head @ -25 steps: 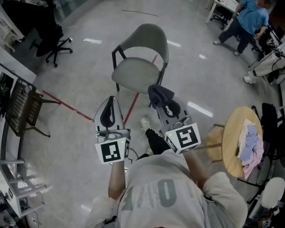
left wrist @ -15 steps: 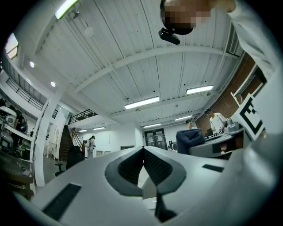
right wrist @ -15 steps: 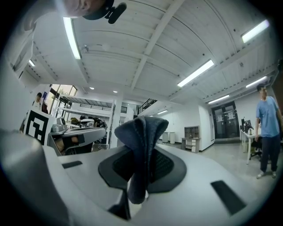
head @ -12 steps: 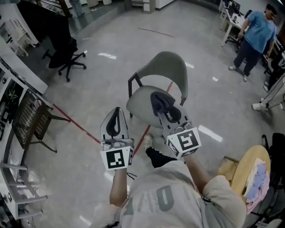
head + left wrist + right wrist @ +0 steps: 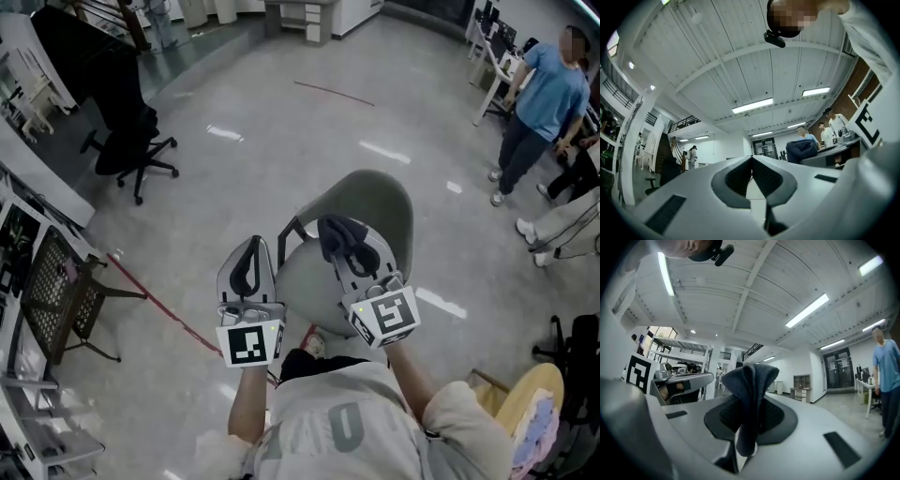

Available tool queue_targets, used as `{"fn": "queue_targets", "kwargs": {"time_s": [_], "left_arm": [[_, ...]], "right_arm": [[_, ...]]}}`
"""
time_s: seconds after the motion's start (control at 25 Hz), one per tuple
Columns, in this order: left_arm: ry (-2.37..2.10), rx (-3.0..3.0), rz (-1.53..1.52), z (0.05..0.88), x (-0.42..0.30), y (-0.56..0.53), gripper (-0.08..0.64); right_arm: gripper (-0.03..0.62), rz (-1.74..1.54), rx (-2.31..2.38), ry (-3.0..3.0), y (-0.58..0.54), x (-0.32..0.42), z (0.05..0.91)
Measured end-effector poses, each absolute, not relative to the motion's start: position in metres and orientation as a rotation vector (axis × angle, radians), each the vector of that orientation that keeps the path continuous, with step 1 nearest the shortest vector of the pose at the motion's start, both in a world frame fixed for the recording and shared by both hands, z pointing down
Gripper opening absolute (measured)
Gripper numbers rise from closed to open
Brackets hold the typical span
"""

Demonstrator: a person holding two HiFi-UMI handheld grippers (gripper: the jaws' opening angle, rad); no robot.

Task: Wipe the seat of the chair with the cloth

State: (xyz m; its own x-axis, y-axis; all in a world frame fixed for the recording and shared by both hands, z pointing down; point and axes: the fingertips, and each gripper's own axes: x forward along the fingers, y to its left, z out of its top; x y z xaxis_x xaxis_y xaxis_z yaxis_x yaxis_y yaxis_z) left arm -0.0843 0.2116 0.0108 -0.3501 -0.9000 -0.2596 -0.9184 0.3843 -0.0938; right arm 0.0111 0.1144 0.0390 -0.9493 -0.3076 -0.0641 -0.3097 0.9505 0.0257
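Step in hand, judged from position: approach. The right tongs (image 5: 347, 246) are clamped on the dark cloth (image 5: 337, 230) and hold it above the chair (image 5: 380, 202), apparently clear of the seat (image 5: 305, 281). The left tongs (image 5: 251, 246) are closed on nothing. The next move likely calls for lowering the cloth flat onto the seat. The right gripper view confirms the cloth is pinched between the jaws. Only the head view shows the chair below.

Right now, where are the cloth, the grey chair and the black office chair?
cloth (image 5: 749, 380), right gripper view, its folded middle.
grey chair (image 5: 380, 202), head view, its backrest.
black office chair (image 5: 125, 139), head view, its black upholstery.
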Motion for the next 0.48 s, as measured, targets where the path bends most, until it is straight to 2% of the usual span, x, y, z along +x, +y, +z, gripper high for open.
{"fn": "queue_targets", "kwargs": {"time_s": [0.48], "left_arm": [[2.163, -1.862, 0.144, -0.003, -0.115, 0.093, 0.015]], "right_arm": [[0.06, -0.003, -0.81, 2.91, 0.028, -0.014, 0.022]]}}
